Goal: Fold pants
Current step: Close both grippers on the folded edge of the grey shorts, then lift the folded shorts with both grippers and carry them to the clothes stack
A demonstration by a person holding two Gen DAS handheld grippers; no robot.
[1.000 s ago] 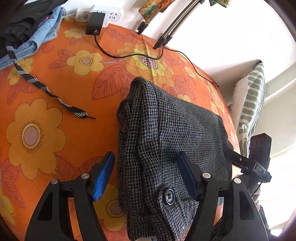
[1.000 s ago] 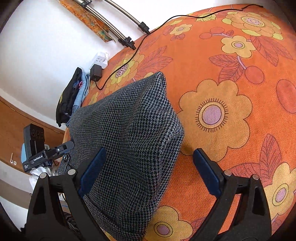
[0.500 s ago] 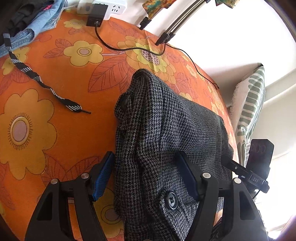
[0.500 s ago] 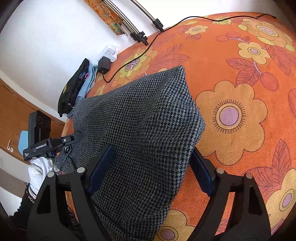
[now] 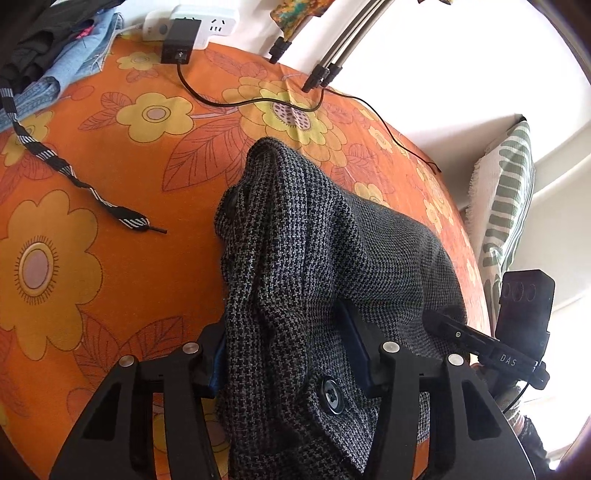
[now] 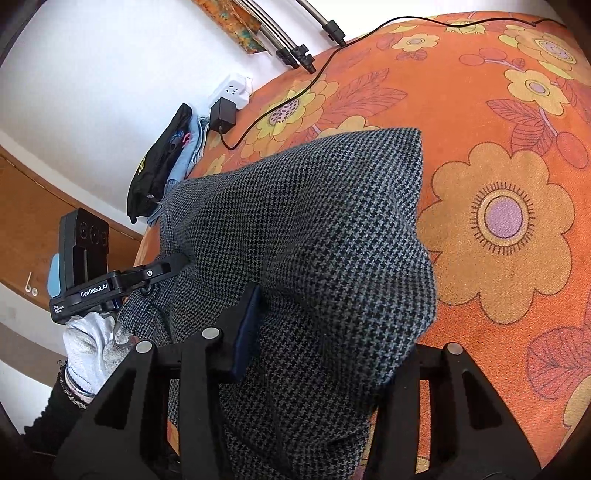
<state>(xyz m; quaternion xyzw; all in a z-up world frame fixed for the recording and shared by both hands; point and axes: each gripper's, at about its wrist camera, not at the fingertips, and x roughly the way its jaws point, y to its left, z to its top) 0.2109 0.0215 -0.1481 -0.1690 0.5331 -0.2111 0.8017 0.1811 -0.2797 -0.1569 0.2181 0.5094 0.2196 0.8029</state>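
Observation:
The grey houndstooth pants [image 5: 332, 240] lie folded on the orange flowered cover [image 5: 110, 166], with a dark button [image 5: 332, 397] at the near end. My left gripper [image 5: 288, 350] has its jaws closing on the button end, and the cloth is bunched between its blue pads. In the right wrist view the pants [image 6: 314, 206] rise in a hump. My right gripper [image 6: 330, 343] is closing on the other end; one pad [image 6: 247, 332] presses into the fabric, and cloth hides the other. The left gripper [image 6: 122, 280] shows there too, held by a white-gloved hand [image 6: 92, 343].
A striped black-and-white lace [image 5: 74, 177] lies left of the pants. At the back are a white power strip with a black charger [image 5: 184, 33], its cable [image 5: 236, 103], metal rods [image 5: 332, 55] and a pile of clothes [image 5: 44, 55]. A green-striped pillow [image 5: 509, 199] lies beyond the cover's right edge.
Both grippers' jaws have narrowed onto the pants, and the cloth now bunches up between them. The right gripper slid forward from the fold's edge until the cloth filled its jaws.

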